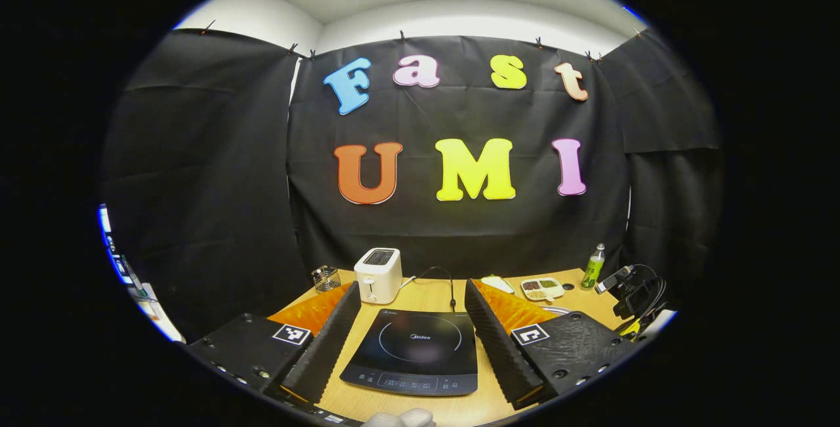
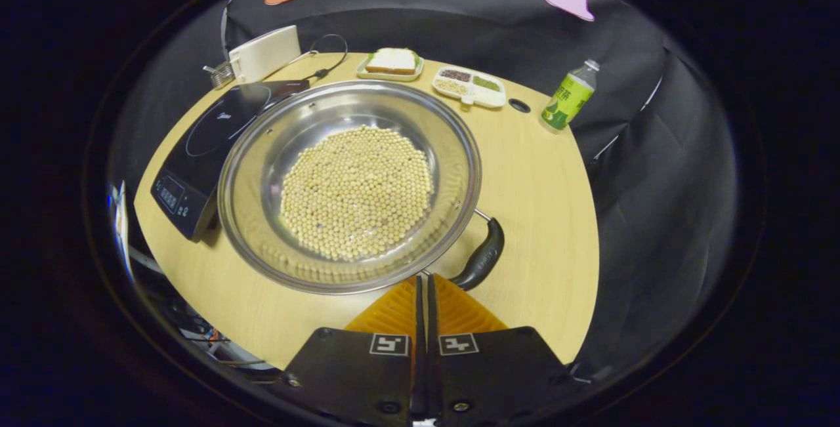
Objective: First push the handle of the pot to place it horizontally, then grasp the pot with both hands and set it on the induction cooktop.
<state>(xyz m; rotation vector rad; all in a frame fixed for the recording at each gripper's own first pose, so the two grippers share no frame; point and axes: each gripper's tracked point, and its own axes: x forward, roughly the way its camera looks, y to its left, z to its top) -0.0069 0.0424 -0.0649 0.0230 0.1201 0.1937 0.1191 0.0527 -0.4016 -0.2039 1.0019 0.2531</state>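
A wide steel pot (image 2: 348, 178) holding a layer of pale beans stands on the wooden table (image 2: 538, 217), just right of the black induction cooktop (image 2: 216, 138). The pot's black handle (image 2: 484, 255) hangs at its near right rim, slanting toward me. My right gripper (image 2: 424, 277) is shut, its tips together at the pot's near rim, right beside the handle's lower end, with nothing between them. In the left gripper view my left gripper (image 1: 412, 286) stands open above the table, and the cooktop (image 1: 417, 348) lies between its two fingers.
At the back of the table stand a white toaster (image 2: 262, 53) with its cord, a plate with bread (image 2: 392, 63), a divided dish of grains (image 2: 469, 86) and a green bottle (image 2: 567, 96). A wire holder (image 1: 326, 277) sits beside the toaster. A camera rig (image 1: 630, 286) stands at the right edge.
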